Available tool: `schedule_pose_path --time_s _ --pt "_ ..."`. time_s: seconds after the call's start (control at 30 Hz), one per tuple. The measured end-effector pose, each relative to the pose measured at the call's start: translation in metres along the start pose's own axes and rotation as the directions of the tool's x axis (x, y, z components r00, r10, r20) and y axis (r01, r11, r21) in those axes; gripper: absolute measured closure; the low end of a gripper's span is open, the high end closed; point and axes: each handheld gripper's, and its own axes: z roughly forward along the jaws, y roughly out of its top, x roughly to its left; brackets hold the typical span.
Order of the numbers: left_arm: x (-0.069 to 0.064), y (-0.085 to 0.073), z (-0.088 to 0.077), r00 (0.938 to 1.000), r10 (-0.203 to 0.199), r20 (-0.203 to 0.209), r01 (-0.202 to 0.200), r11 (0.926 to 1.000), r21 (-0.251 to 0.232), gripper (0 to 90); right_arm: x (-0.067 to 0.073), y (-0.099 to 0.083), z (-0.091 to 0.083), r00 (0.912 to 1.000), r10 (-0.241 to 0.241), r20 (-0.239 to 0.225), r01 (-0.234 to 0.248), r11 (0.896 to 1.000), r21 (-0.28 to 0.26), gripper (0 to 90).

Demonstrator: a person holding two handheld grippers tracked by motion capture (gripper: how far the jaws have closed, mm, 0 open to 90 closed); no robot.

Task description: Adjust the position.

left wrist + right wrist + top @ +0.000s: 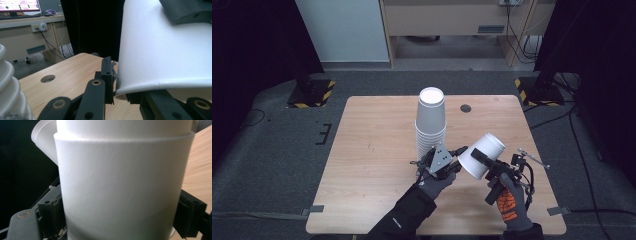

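Observation:
A white paper cup [484,150] hangs tilted above the table's front right, mouth toward the lower left. My right gripper [479,159] is shut on its side wall; in the right gripper view the cup [120,190] sits between the black pads [51,217]. My left gripper [460,152] is at the cup's mouth, and in the left gripper view its jaws [122,93] pinch the rim of the cup [165,50]. A step runs around the cup near the top of the right gripper view, as if a second cup were nested in it. A tall stack of upturned white cups [431,125] stands mid-table.
The wooden table [372,150] has a round cable hole [466,108] at its back right. The cup stack [10,85] stands close to the left of my left gripper. Dark floor, yellow-black marked stand feet [312,92] and a cabinet lie beyond the table.

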Motion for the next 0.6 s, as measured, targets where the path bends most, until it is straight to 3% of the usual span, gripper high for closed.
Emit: schedule_pose_path --time_s 0.13,0.6 --pt "-0.0003 -0.0034 -0.0018 0.9999 -0.007 0.012 0.007 0.9999 0.013 81.4 -0.0023 -0.0007 0.0005 1.0000 0.005 0.008 -0.005 1.000 -0.002 15.5" --pt "-0.0057 -0.0039 -0.0075 0.9991 -0.007 0.041 0.006 0.9996 0.028 83.9 -0.0060 0.0041 -0.0035 0.9985 -0.046 0.031 0.047 0.999 -0.019 10.5"
